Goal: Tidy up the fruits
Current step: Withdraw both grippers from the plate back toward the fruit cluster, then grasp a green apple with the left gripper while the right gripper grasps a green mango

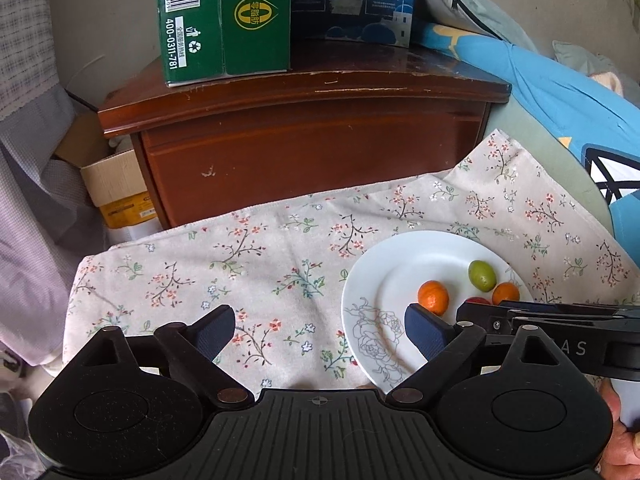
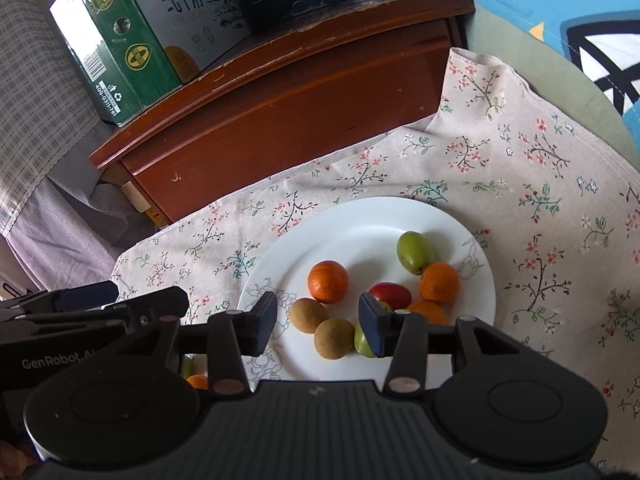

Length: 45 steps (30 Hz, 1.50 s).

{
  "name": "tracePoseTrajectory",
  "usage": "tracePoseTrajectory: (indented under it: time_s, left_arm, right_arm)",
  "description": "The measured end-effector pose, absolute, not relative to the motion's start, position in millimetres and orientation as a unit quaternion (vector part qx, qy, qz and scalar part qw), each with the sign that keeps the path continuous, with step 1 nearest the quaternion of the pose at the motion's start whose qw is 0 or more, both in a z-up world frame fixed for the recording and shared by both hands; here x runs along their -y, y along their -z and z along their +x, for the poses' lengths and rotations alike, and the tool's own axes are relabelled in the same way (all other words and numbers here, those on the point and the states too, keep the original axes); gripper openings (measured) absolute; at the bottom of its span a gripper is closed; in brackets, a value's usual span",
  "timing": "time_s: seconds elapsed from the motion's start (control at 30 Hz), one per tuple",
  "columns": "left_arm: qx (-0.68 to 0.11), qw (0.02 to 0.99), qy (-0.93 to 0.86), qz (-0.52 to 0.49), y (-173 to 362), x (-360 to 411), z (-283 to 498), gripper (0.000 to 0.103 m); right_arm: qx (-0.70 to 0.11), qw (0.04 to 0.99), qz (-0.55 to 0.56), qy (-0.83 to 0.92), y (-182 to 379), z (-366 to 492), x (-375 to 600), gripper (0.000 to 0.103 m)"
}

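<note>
A white plate [image 2: 400, 216] with a rose drawing lies on the floral cloth [image 2: 540, 152]. On it are several small fruits: an orange one [image 2: 328, 281], a green one [image 2: 415, 252], another orange one [image 2: 439, 282], a red one [image 2: 390, 295] and two brown ones [image 2: 308, 315] [image 2: 334, 338]. My right gripper [image 2: 318, 324] is open and empty, just above the plate's near part, around the brown fruits. My left gripper [image 1: 320, 332] is open and empty over the cloth, its right finger over the plate's [image 1: 404, 256] left edge. The right gripper's body [image 1: 560, 320] hides part of the plate.
A brown wooden nightstand [image 1: 312, 140] stands behind the cloth with a green carton [image 1: 224, 20] and a blue carton [image 1: 360, 0] on top. Blue bedding [image 1: 560, 92] lies at the right. A cardboard box [image 1: 116, 188] sits at the left. Another small orange and green fruit [image 2: 194, 376] lie off the plate.
</note>
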<state>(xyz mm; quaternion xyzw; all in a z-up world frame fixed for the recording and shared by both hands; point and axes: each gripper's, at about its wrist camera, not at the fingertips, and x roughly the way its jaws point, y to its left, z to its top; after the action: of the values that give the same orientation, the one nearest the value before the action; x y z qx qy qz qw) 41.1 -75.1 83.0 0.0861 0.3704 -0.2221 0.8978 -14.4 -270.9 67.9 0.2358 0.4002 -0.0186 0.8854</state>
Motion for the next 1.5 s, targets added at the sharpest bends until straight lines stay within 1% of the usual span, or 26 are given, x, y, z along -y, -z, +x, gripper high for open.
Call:
tracePoseTrajectory:
  time_s: [0.07, 0.2, 0.47, 0.8, 1.2, 1.37, 1.5]
  left_arm:
    - [-0.371, 0.897, 0.222, 0.094, -85, 71, 36, 0.094]
    - [-0.371, 0.896, 0.220, 0.104, -86, 60, 24, 0.094]
    - [-0.377, 0.893, 0.218, 0.112, -83, 38, 3, 0.095]
    - [-0.386, 0.895, 0.191, 0.111, -80, 13, -10, 0.095]
    - [-0.412, 0.889, 0.178, 0.086, -69, -9, -25, 0.095]
    - [-0.404, 0.899, 0.154, 0.074, -69, -19, -22, 0.095]
    - [-0.412, 0.900, 0.136, 0.042, -67, -29, -13, 0.095]
  right_arm:
    - [-0.400, 0.886, 0.232, 0.015, -70, -18, 267, 0.047]
    - [-0.398, 0.891, 0.219, 0.012, -74, -27, 258, 0.052]
    - [-0.395, 0.889, 0.231, 0.019, -75, -49, 255, 0.052]
    - [-0.397, 0.890, 0.220, 0.033, -73, -91, 237, 0.052]
    - [-0.421, 0.886, 0.194, 0.016, -60, -122, 205, 0.052]
    - [-0.419, 0.890, 0.181, 0.011, -57, -127, 198, 0.052]
    - [-0.410, 0.895, 0.175, 0.017, -53, -126, 197, 0.047]
